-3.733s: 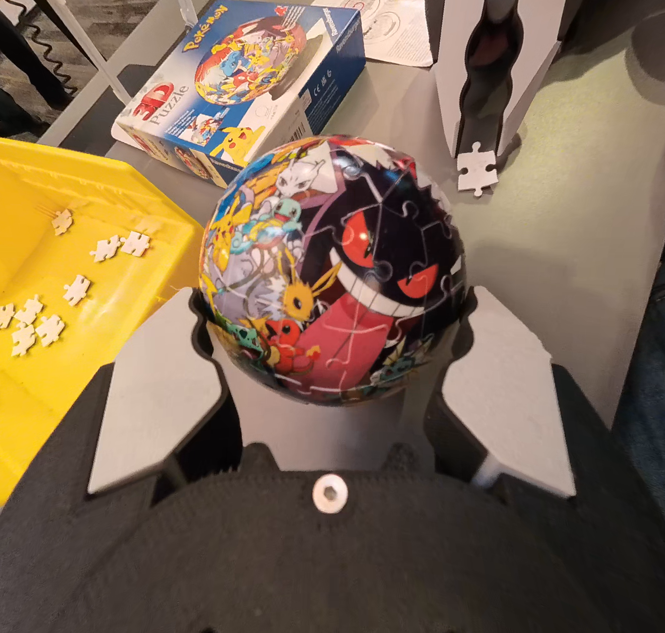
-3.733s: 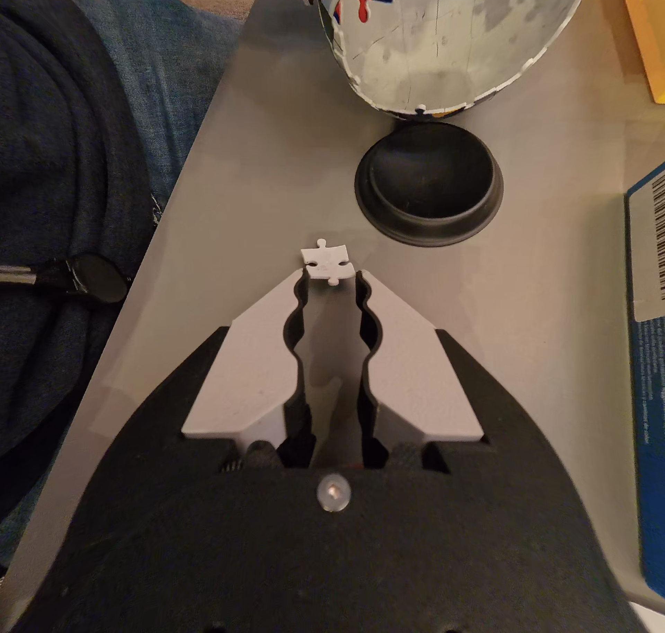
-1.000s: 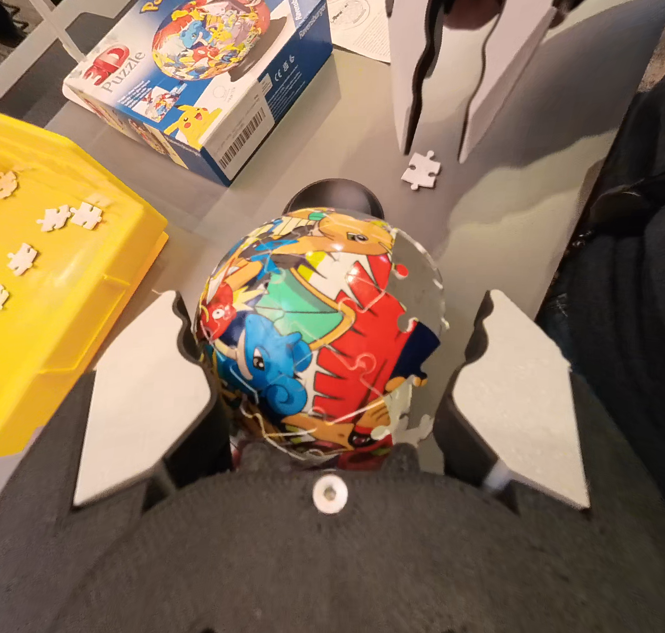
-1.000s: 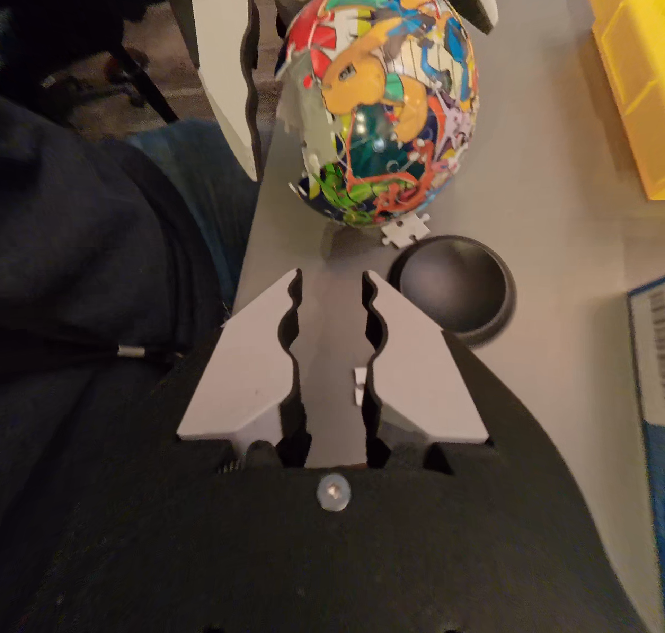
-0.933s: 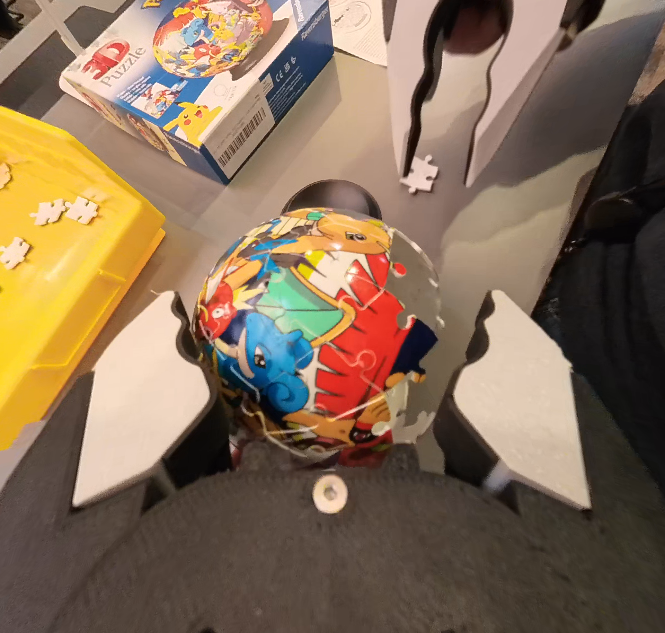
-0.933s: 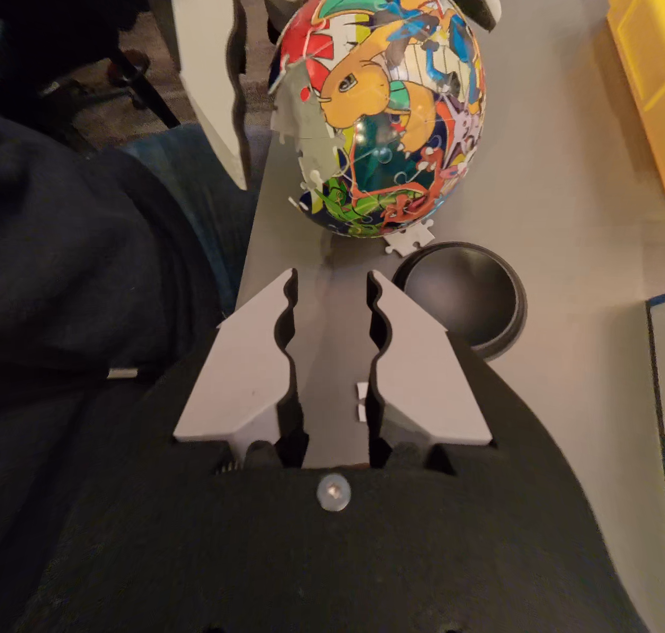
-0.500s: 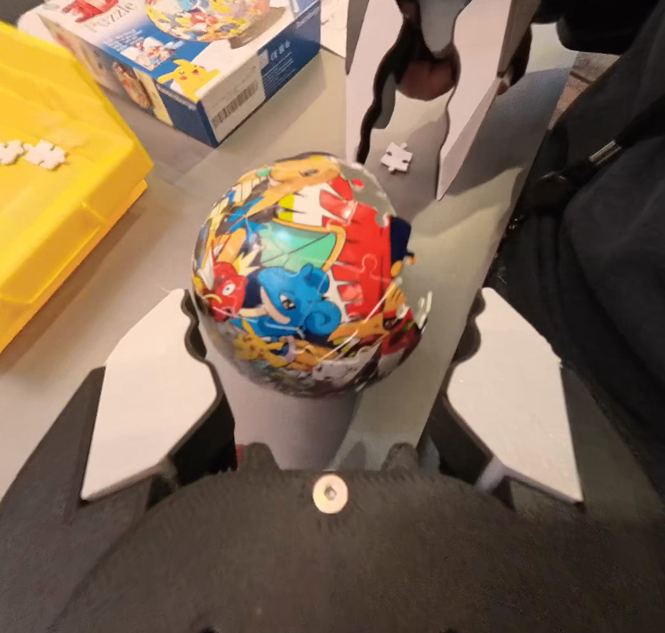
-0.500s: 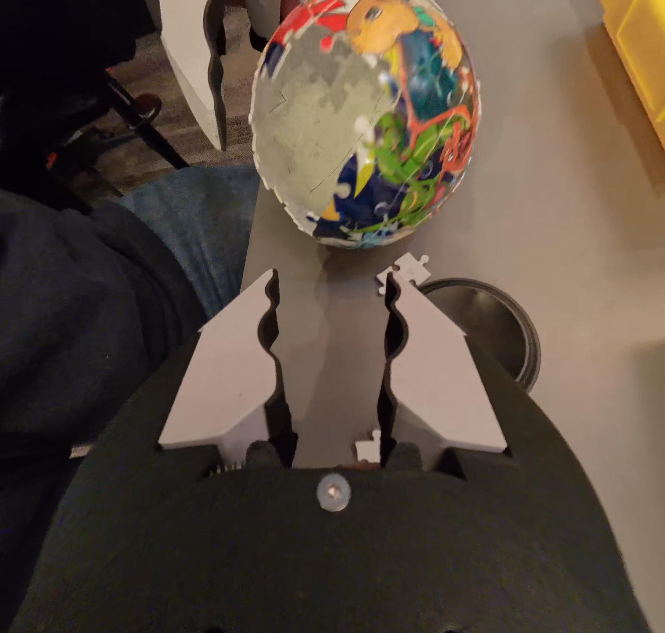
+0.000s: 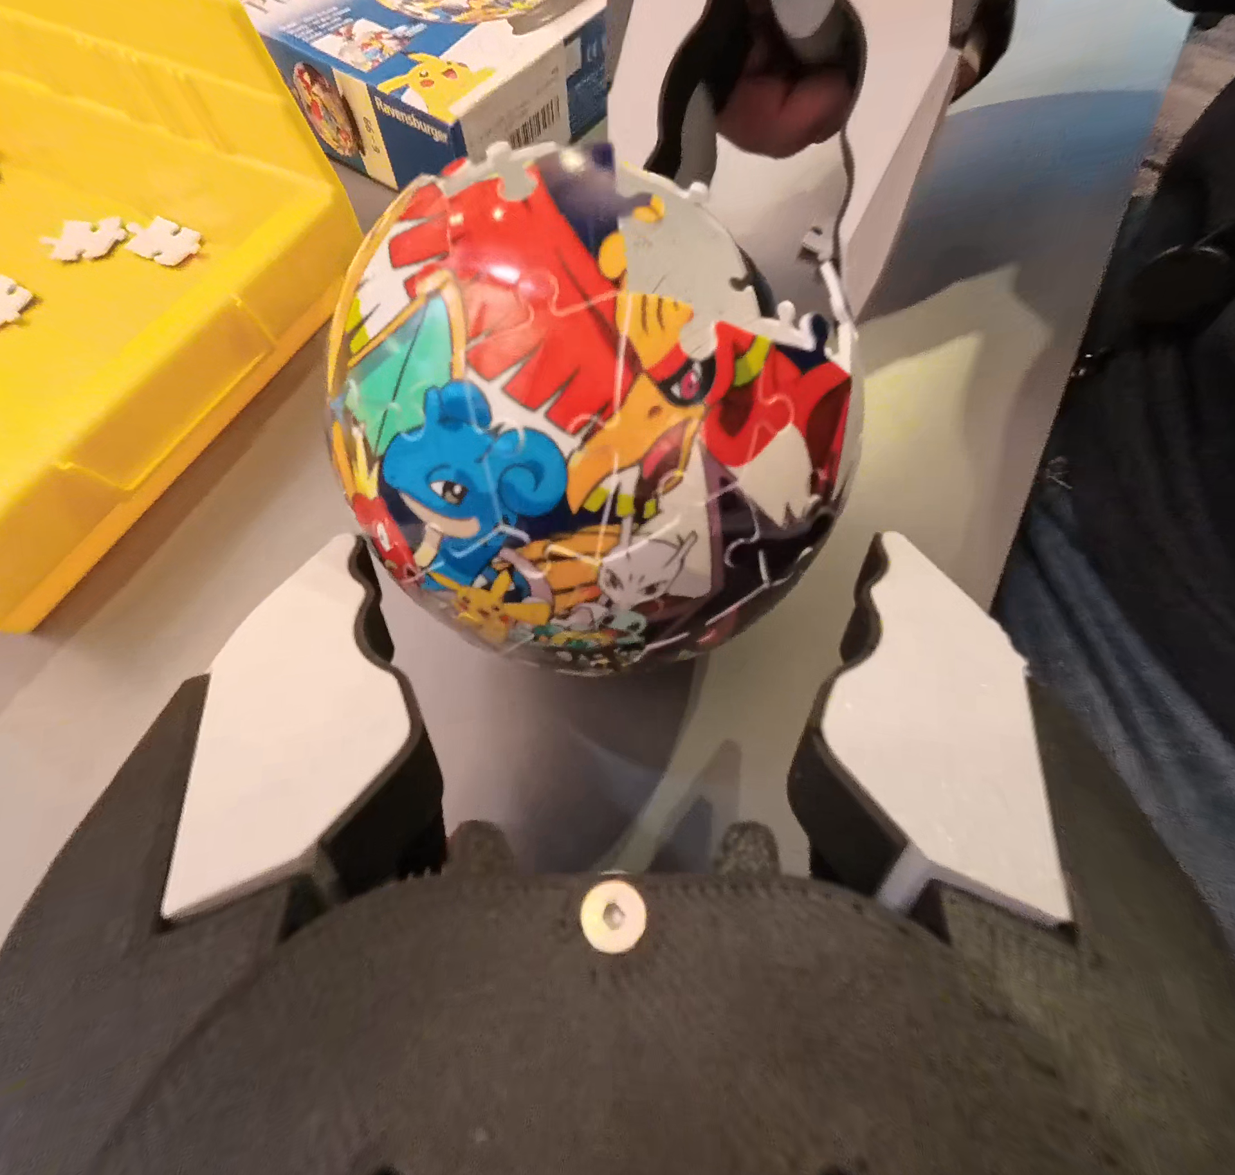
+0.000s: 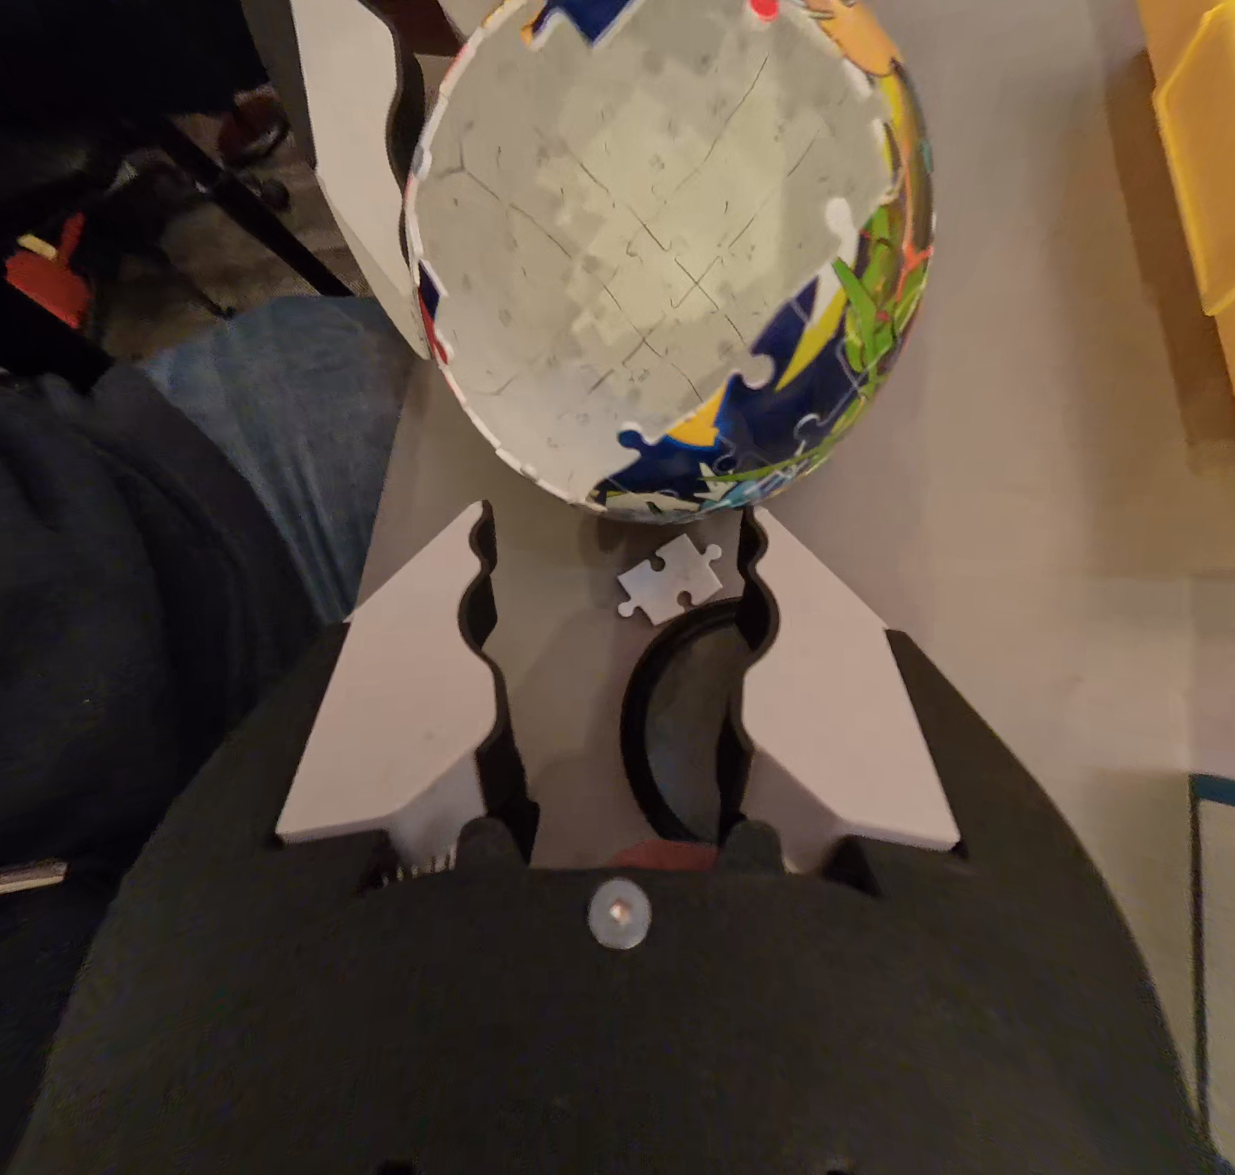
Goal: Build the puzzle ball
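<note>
Grey tabletop (image 10: 1002, 575) now bears the ball (image 9: 588, 421), released by the wide-open left hand-held gripper (image 9: 615, 581), its gap turned toward the open, empty right hand-held gripper (image 10: 615, 528) — a loose piece (image 10: 670, 580) lies ready just beneath.

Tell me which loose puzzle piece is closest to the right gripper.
The single piece on the grey table between the right gripper fingertips, beside the black stand; the others lie in the yellow bin.

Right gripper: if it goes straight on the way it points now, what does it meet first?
Probably the loose puzzle piece lying on the table between its fingers; just beyond is the puzzle ball.
</note>
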